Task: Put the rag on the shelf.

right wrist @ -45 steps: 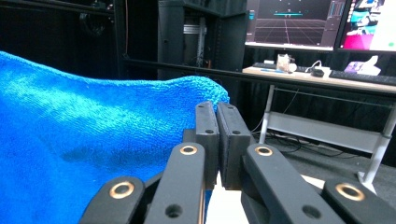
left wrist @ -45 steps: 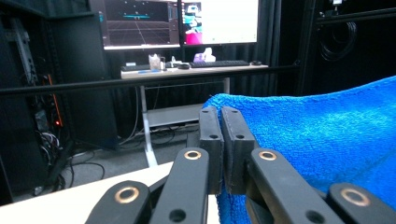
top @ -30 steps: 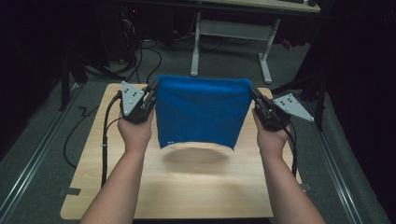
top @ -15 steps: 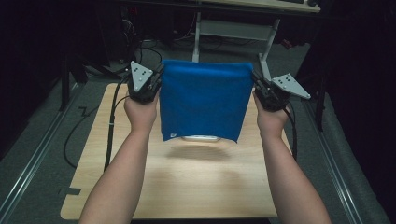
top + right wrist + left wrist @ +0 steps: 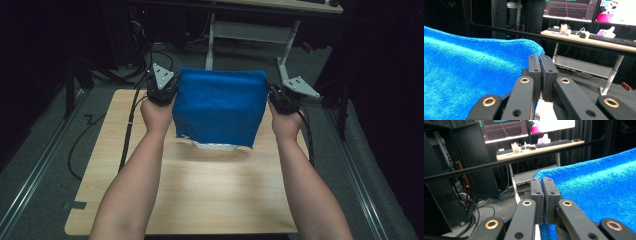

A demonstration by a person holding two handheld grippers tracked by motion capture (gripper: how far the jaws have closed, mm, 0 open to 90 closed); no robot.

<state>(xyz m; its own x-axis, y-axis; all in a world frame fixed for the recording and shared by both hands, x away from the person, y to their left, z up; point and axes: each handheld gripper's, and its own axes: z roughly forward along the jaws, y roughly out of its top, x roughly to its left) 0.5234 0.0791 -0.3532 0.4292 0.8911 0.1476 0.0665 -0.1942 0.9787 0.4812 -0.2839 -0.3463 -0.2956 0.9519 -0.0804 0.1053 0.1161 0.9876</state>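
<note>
A blue towel (image 5: 220,107) hangs stretched in the air between my two grippers, above the far half of the wooden table (image 5: 200,200). My left gripper (image 5: 170,90) is shut on the towel's upper left corner (image 5: 554,177). My right gripper (image 5: 272,92) is shut on its upper right corner (image 5: 534,51). The lower edge hangs just above the tabletop, and a white strip (image 5: 217,146) shows beneath that edge. In the left gripper view my left gripper (image 5: 542,195) has its jaws pressed together on the cloth. The right gripper (image 5: 539,75) looks the same in the right gripper view.
Black cables (image 5: 127,130) trail off the table's left side to the floor. Beyond the table stands a desk with white legs (image 5: 210,35), keyboards (image 5: 554,143) and monitors (image 5: 571,8). A black bar (image 5: 499,165) crosses in front of it.
Both grippers lifted the towel up and away from me, then brought it slightly lower and nearer. Its lower edge left the table surface.
</note>
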